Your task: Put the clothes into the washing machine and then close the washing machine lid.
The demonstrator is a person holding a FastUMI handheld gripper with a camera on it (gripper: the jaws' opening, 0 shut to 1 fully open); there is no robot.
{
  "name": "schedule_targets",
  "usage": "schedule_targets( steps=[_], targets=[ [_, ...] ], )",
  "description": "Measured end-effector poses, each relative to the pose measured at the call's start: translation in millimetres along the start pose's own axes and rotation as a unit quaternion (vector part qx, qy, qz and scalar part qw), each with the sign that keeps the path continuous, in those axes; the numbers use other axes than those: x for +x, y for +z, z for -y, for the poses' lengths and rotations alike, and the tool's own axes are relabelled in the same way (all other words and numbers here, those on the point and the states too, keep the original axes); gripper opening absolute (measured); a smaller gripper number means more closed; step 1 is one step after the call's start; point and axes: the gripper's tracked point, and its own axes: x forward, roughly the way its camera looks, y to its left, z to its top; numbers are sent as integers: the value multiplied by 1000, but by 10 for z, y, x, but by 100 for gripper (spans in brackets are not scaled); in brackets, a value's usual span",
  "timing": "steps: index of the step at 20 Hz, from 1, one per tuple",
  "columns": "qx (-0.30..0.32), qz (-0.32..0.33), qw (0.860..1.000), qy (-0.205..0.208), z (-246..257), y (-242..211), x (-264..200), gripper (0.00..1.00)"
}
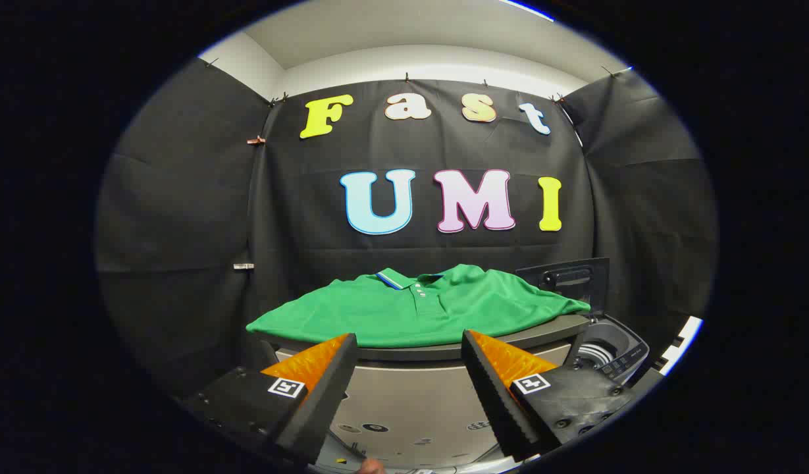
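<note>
A green polo shirt (417, 309) with a striped collar lies spread flat over a grey-topped table (542, 334), just beyond my fingers. To its right stands a small top-loading washing machine (611, 349) with its dark lid (565, 280) raised upright and the drum opening showing. My gripper (409, 345) hovers in front of the table's front edge, open, with nothing between its fingers. The shirt's front hem sits level with the fingertips.
The table's pale front panel (411, 408) drops below the fingers. Black cloth walls close in the booth behind and on both sides. A bright strip (680, 339) shows past the washing machine on the right.
</note>
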Motion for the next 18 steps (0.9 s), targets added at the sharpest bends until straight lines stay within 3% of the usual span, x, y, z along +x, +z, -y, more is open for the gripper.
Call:
schedule_targets(
  steps=[18],
  targets=[
    [-1, -2, 1000, -6, 59, 9, -3, 99]
  ],
)
